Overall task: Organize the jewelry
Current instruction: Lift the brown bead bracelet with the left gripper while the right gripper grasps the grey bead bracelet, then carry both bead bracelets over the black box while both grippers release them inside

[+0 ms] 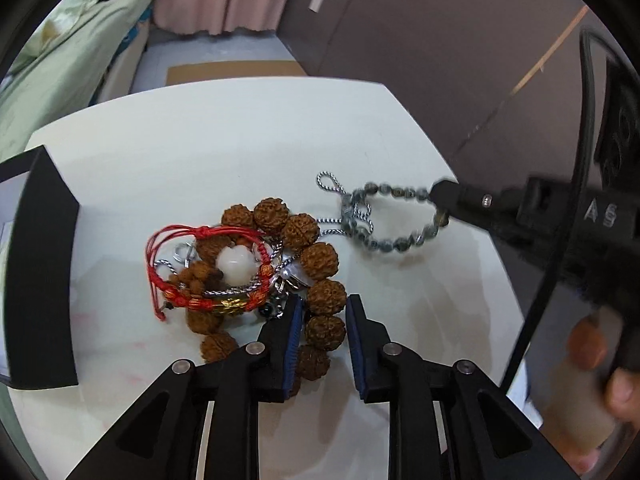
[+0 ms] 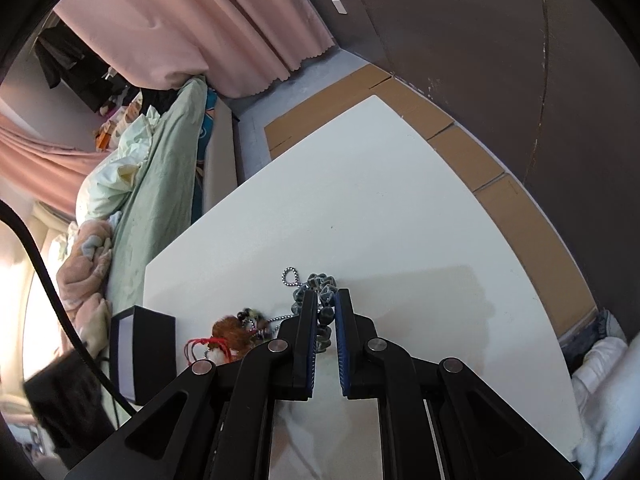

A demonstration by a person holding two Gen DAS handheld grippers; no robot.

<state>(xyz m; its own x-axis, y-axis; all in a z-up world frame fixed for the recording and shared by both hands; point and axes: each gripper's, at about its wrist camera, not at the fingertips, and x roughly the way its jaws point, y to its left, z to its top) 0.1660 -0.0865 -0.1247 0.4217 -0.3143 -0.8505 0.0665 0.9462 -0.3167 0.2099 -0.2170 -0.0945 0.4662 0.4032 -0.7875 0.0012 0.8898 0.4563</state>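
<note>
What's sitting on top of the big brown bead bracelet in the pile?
On the big brown bead bracelet lie a red cord bracelet, a white round bead and a silver chain. Whatever lies beneath the tangle is covered.

a home, prob a bedroom. pink curtains [image 2: 224, 32] hang to the floor along the far wall. a bed w/ a pale green duvet [image 2: 160, 184] bunched up on it runs beside the white counter [image 2: 380, 200], w/ a pink-and-cream fleece blanket [image 2: 86, 276] heaped at its near end. dark clothes [image 2: 64, 56] hang in the back corner. flattened cardboard [image 2: 500, 184] covers the floor along a dark brown wall [image 2: 480, 40].
</note>
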